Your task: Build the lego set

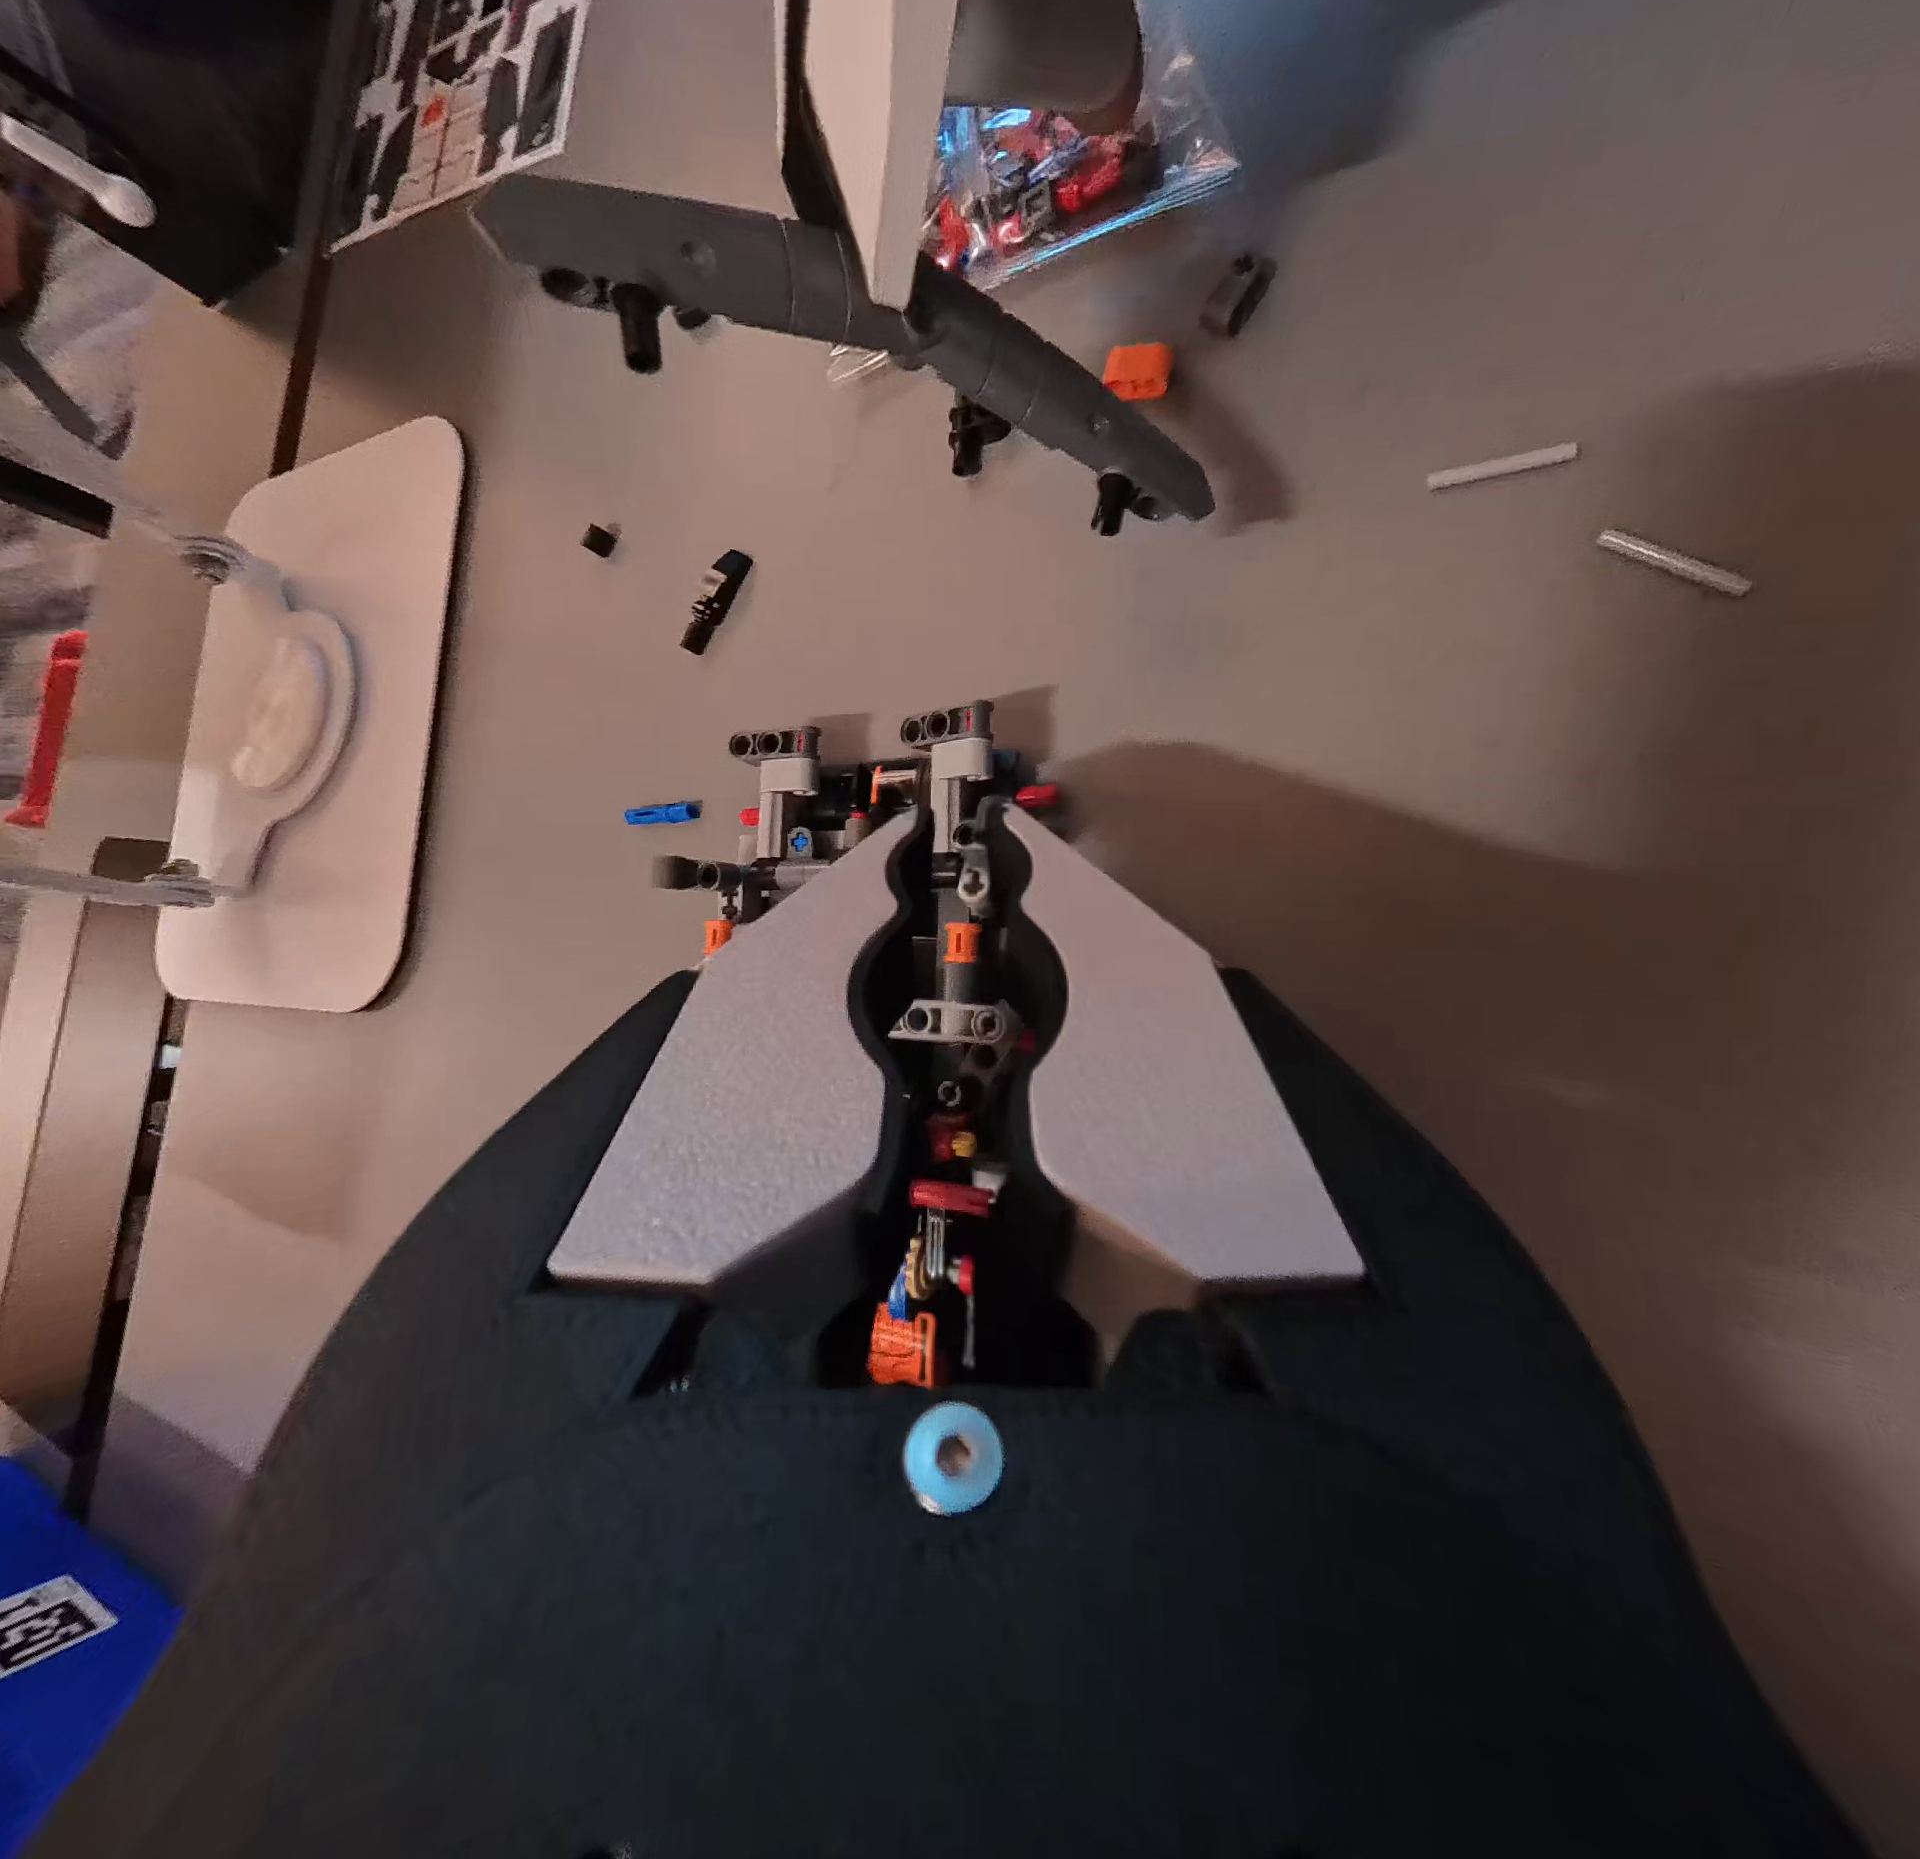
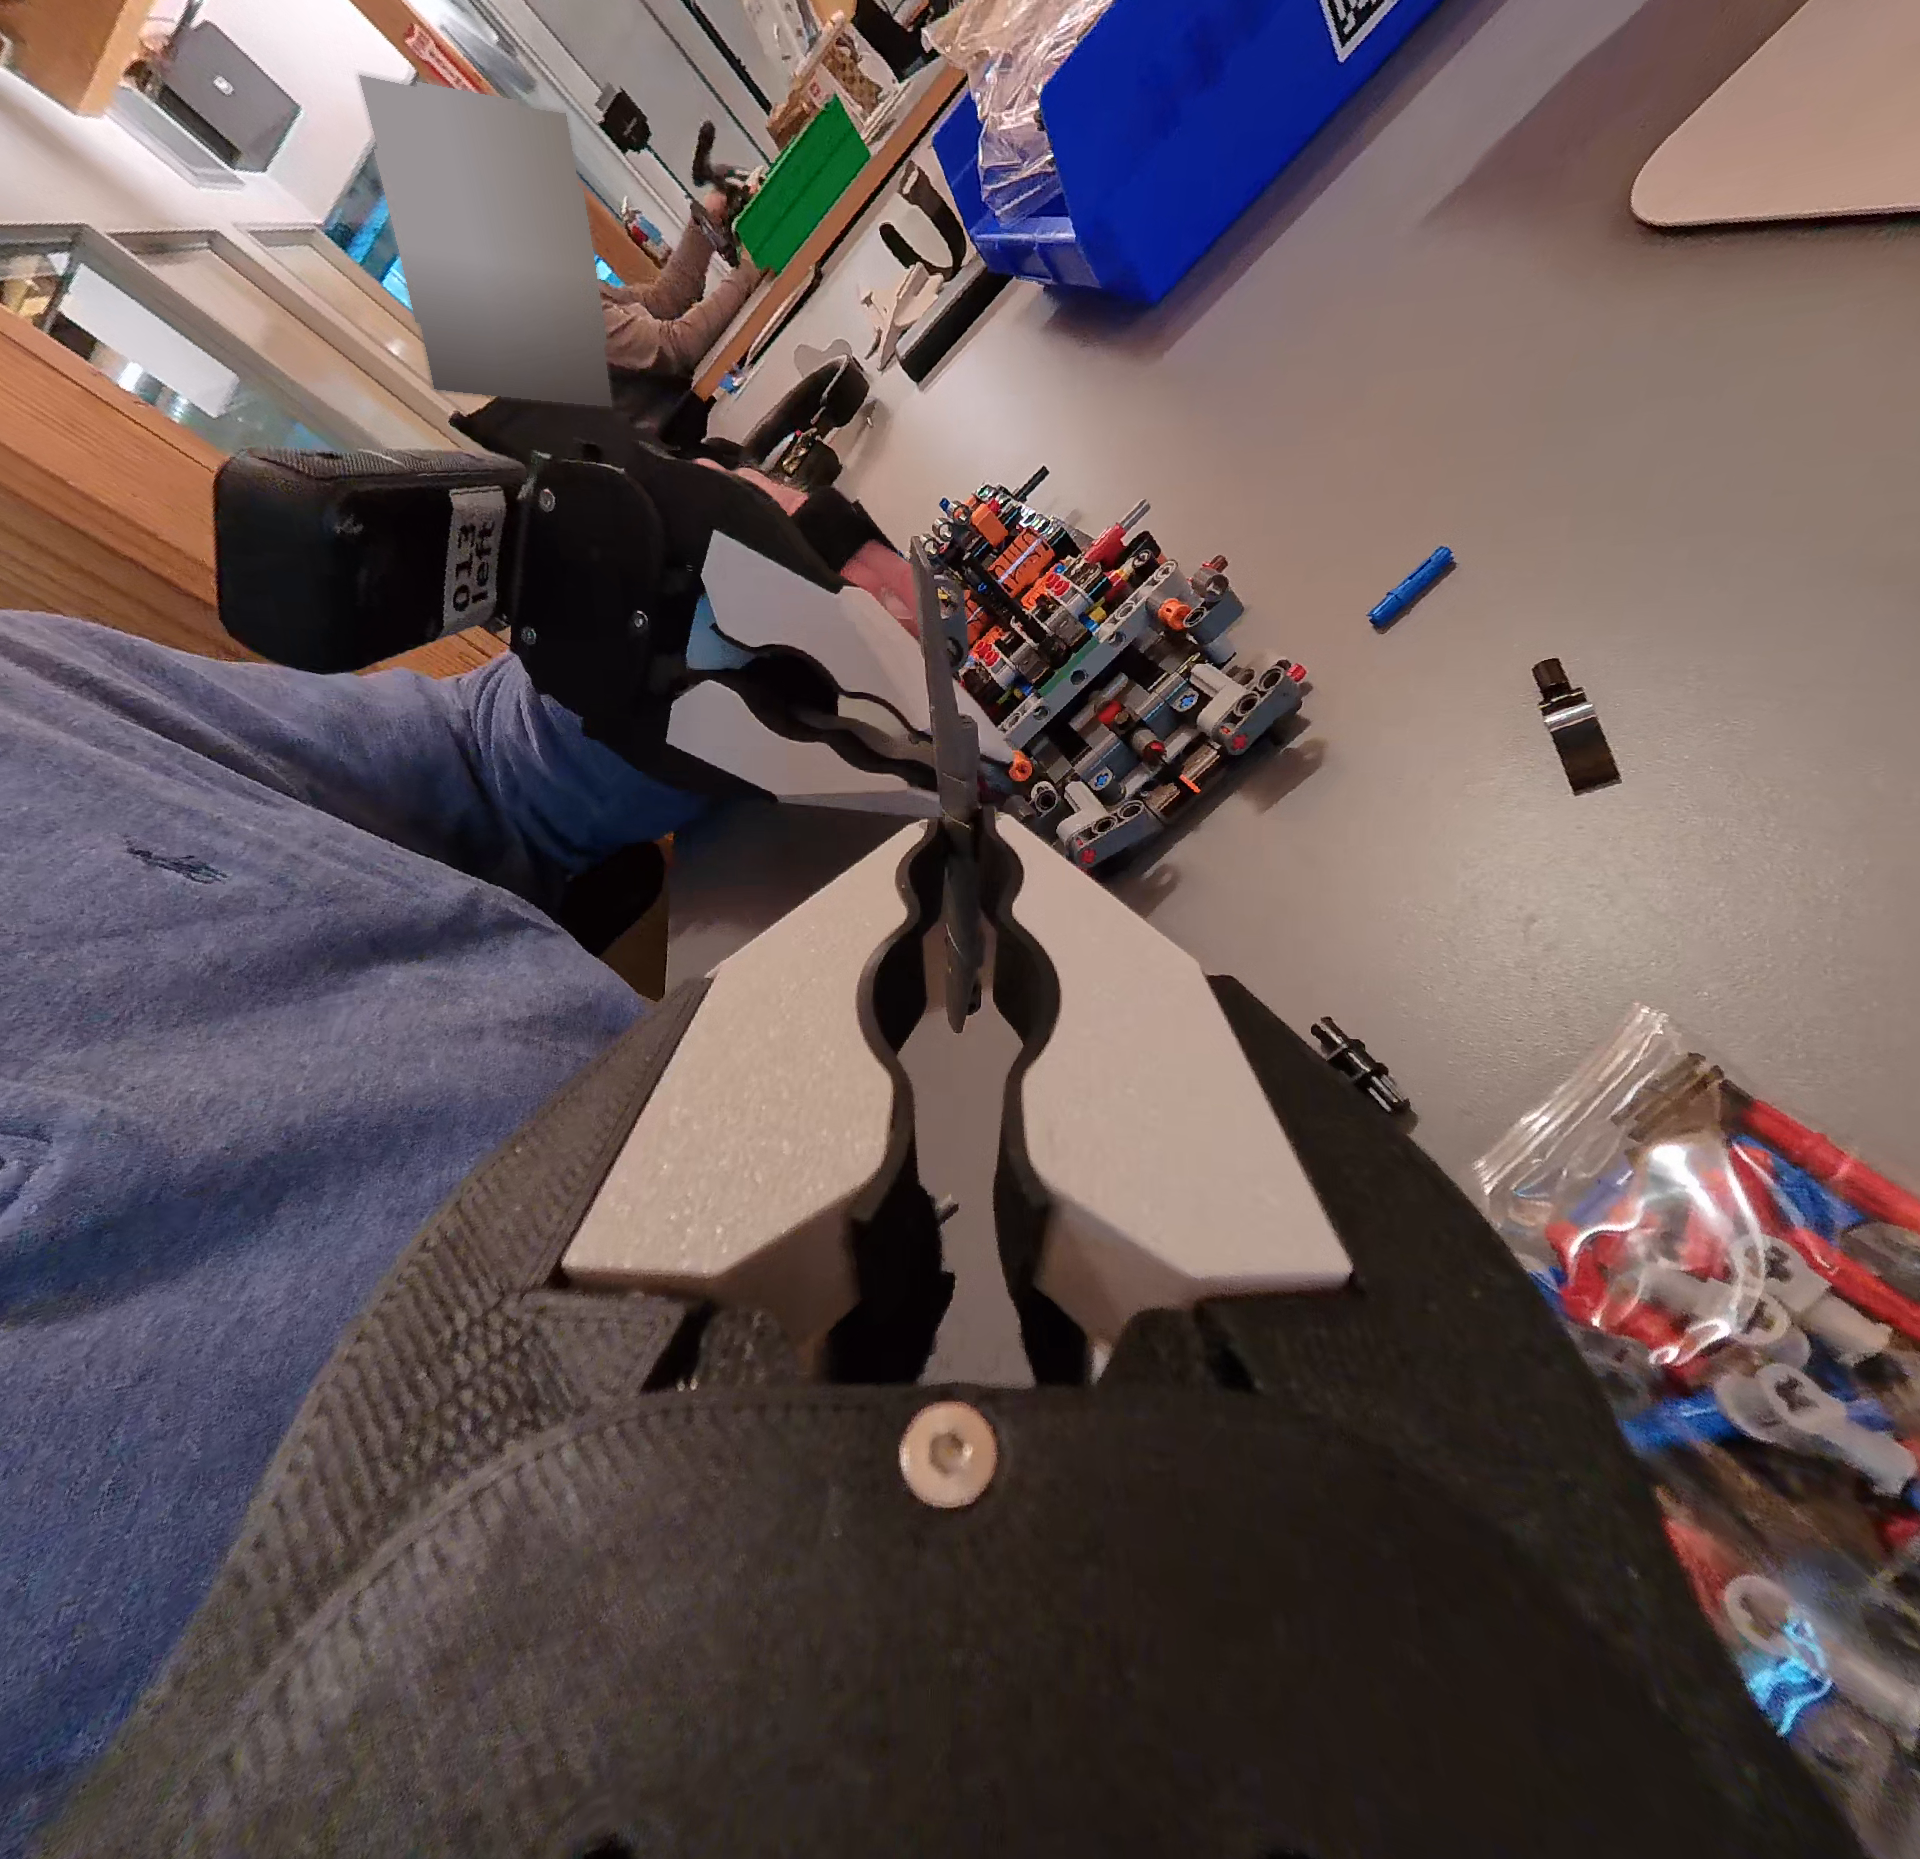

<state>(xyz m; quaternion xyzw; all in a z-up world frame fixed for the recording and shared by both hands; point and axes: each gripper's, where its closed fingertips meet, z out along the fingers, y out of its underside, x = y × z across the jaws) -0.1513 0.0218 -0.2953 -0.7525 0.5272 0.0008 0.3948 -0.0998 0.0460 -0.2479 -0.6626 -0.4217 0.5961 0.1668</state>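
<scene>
Tool on the left (image 1: 951,833) grips the multicoloured brick-built chassis (image 1: 862,822), mid-bench (image 1: 1455,874). Right wrist view: right tool (image 2: 961,853) pinches a long dark grey angled panel (image 2: 951,729), raised just near of the chassis (image 2: 1101,666).

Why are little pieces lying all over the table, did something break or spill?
Nothing looks broken. Loose parts lie scattered on the grey table: a small blue pin, a black connector piece and an orange block. The clear plastic bag of spare pieces looks unspilled. It looks like a normal building mess.
</scene>
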